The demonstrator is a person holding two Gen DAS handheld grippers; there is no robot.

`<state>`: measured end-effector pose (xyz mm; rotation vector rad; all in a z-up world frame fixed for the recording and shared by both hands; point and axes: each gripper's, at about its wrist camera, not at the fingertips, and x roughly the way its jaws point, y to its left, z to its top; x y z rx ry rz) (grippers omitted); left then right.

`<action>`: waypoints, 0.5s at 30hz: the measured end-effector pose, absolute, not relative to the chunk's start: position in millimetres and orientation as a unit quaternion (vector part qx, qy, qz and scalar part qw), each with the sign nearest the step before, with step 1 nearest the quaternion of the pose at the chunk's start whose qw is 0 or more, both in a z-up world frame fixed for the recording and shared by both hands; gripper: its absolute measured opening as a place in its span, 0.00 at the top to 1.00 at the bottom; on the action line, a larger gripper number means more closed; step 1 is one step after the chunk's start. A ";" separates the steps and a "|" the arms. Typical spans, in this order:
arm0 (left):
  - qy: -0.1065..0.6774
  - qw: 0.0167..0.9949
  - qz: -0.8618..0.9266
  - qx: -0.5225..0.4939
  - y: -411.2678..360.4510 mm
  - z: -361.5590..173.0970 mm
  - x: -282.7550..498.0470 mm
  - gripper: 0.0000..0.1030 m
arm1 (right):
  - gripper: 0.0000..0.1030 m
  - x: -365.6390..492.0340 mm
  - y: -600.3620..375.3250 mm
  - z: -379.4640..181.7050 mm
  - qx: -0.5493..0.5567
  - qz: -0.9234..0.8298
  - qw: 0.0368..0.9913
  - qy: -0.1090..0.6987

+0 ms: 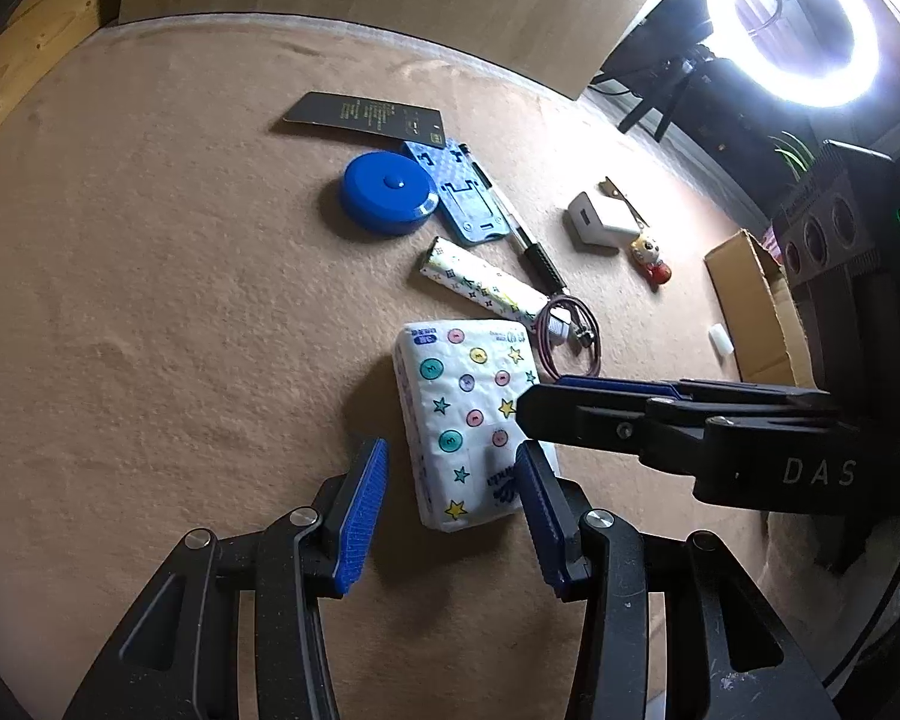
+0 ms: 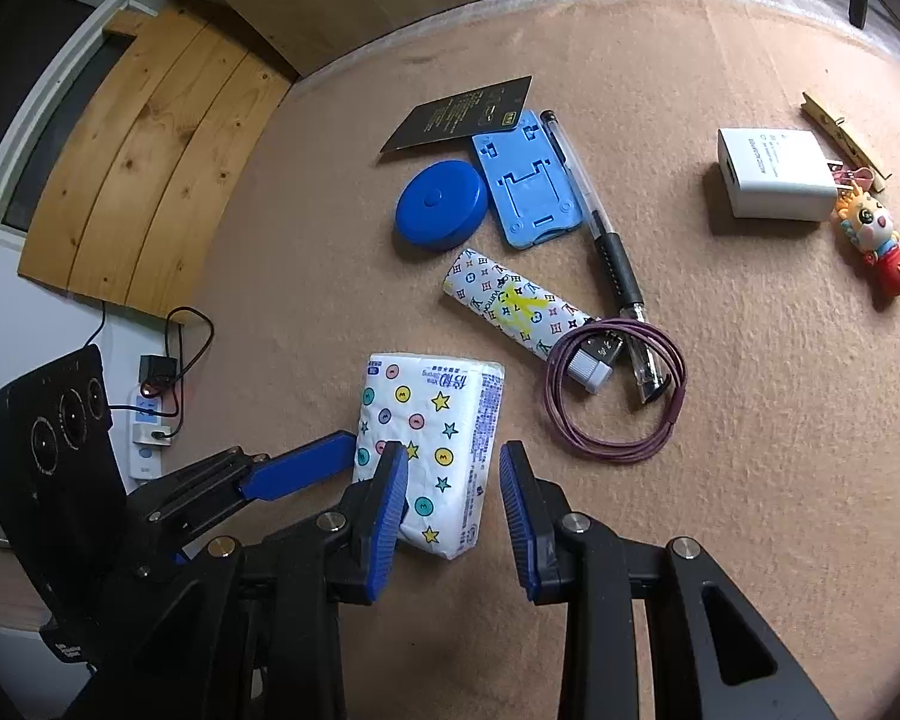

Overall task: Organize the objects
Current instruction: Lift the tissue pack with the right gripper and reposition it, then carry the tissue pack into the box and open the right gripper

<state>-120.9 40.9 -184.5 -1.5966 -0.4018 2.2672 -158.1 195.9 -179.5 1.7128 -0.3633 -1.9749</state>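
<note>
A soft, plastic-wrapped tissue pack (image 2: pixel 429 456) — white, printed with coloured dots and stars, a rounded-corner slab — lies flat on a tan felt-like table cover (image 2: pixel 750 420). Its long axis runs from the near edge of the table away toward the clutter beyond. The left gripper (image 1: pixel 450 504), with black arms and ribbed blue pads, stands over the pack's near end with its jaws parted wider than the pack; the pack sits between them, unpinched. The right gripper (image 2: pixel 453 510) is also partly open over the same near end; its left pad overlaps the pack's top face, and whether it presses there cannot be told.

Beyond the pack lie a flat white tube-shaped packet with a monogram print (image 2: pixel 516 306), a coiled purple cable (image 2: pixel 615 396), a clear pen with a black rubber grip (image 2: pixel 600 234), a moulded light-blue plastic phone stand (image 2: pixel 528 180), a round blue disc-shaped case (image 2: pixel 441 204) and a thin black card (image 2: pixel 459 114). Well apart to the right are a glossy white cube charger (image 2: pixel 771 174), a wooden clothespin (image 2: pixel 843 135) and a small figurine (image 2: pixel 876 240).
</note>
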 end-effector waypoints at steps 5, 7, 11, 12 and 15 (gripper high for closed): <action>-0.142 0.182 0.793 -0.564 45.6 -186.2 -120.5 0.54 | 0.72 -158.7 192.6 -180.6 0.632 -0.722 0.251 -0.132; -0.140 0.186 0.792 -0.564 47.5 -187.1 -119.6 0.54 | 0.72 -158.0 189.8 -182.3 0.635 -0.719 0.251 -0.128; -0.138 0.189 0.792 -0.563 50.3 -188.3 -118.6 0.54 | 0.72 -155.0 187.2 -184.0 0.636 -0.720 0.246 -0.125; -0.139 0.189 0.792 -0.563 50.4 -188.1 -118.4 0.55 | 0.72 -154.3 187.3 -183.2 0.635 -0.722 0.245 -0.124; -0.139 0.194 0.794 -0.560 53.3 -184.4 -116.5 0.55 | 0.72 -152.8 188.1 -180.1 0.632 -0.726 0.243 -0.120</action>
